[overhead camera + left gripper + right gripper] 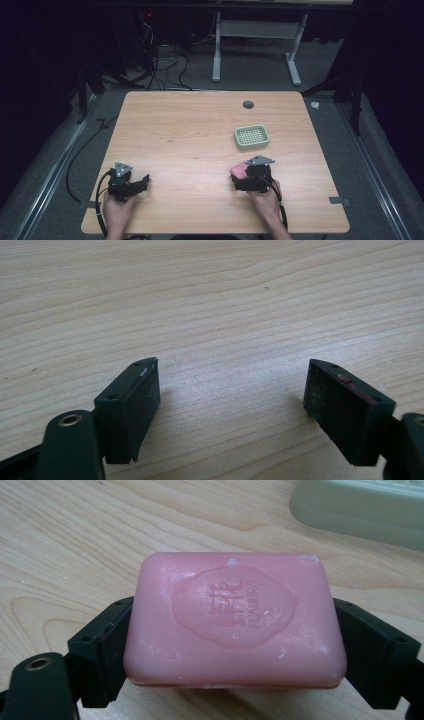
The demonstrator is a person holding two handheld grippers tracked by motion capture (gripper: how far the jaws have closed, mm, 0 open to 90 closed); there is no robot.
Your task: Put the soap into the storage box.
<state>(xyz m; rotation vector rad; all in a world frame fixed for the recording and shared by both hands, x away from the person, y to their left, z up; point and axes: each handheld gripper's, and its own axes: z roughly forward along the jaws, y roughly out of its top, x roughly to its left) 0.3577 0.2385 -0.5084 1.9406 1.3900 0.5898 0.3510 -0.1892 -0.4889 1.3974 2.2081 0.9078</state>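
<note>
soap dish (360, 510) cropped at frame edge

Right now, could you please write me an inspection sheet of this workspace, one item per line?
Surface: wooden table, bare grain, a round cable hole near the far edge.
Job's things: pink soap bar in the right claw; green soap dish beyond it, with nothing in it.
Clutter: nothing seen.
Grippers: left claw open over bare wood; right claw shut on the soap.
Cables: black cable from the left claw; loose wires on the floor behind.
Surroundings: grey carpet, white table frame, dark curtains.
</note>
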